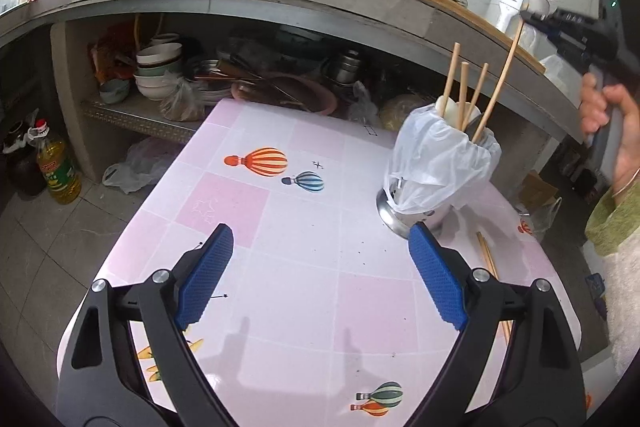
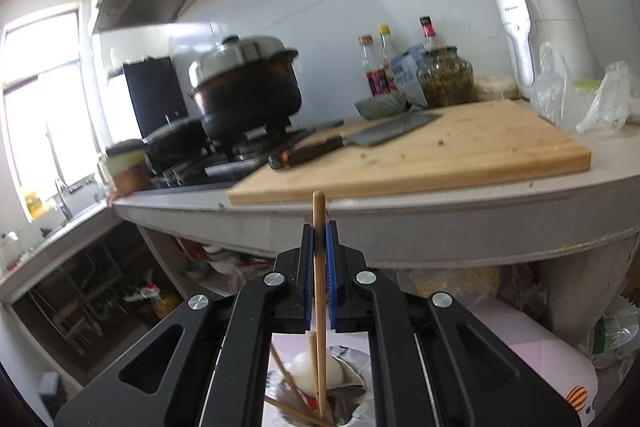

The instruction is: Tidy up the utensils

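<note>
Here we are pinching one chopstick [image 2: 319, 267] upright in our right tongs [image 2: 319, 259], its tip inside the bag-lined holder [image 1: 432, 163] on the counter [image 1: 280, 227]. It is light, stiff, slippery wood, so gripping mid-shaft seems safest. Our left tongs [image 1: 320, 271] are gaping wide, empty.

The left wrist view looks forward and down along its claw [image 1: 320, 275] from close above the pink counter [image 1: 280, 227], facing the kitchen shelves. The right wrist view sits higher, facing almost level toward the cutting board [image 2: 440, 151] and stove, its claw [image 2: 319, 275] filling the lower frame. Both views share the utensil holder [image 1: 436, 163] with chopsticks and the white appliance [image 2: 536, 23] by the wall.
</note>
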Demonstrator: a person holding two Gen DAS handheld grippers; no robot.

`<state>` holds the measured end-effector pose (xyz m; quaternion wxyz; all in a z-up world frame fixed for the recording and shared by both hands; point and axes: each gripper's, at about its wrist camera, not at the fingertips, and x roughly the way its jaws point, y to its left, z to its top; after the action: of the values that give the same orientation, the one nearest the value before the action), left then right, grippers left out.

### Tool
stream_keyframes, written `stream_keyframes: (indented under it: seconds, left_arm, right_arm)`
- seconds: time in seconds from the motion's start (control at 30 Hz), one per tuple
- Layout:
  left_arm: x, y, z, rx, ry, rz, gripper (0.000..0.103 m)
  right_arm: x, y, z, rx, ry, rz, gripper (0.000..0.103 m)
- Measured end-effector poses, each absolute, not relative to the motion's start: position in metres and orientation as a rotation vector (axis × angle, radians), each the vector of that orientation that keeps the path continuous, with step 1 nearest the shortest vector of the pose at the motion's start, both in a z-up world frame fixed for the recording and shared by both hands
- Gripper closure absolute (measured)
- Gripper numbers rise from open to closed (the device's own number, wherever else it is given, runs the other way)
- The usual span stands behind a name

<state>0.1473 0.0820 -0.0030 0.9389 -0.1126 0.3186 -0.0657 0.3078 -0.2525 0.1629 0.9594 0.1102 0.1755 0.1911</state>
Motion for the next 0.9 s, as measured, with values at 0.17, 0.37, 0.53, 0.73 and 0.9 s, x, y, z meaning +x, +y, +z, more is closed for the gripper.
stream_keyframes:
  seconds: [0.17,0.37,0.53,0.73,0.9]
  left_arm:
    - [0.149,0.081,-0.002,-0.227,0.644,-0.135,0.018]
    - [0.151,0.074,-0.003,-0.22,0.648,-0.153,0.018]
    - [0.15,0.07,-0.003,-0.219,0.647,-0.161,0.018]
    - [0.148,0.068,-0.001,-0.213,0.642,-0.162,0.018]
    - [0.147,0.067,0.001,-0.209,0.641,-0.162,0.018]
  right_arm:
    - [0.317,-0.248,0.136,0.214,0.401,0.377,0.097]
    - [0.309,-0.239,0.11,0.17,0.452,0.415,0.097]
    - [0.302,-0.229,0.092,0.132,0.504,0.45,0.097]
    - [0.299,-0.227,0.073,0.124,0.547,0.451,0.097]
    - [0.297,-0.236,0.073,0.156,0.555,0.453,0.096]
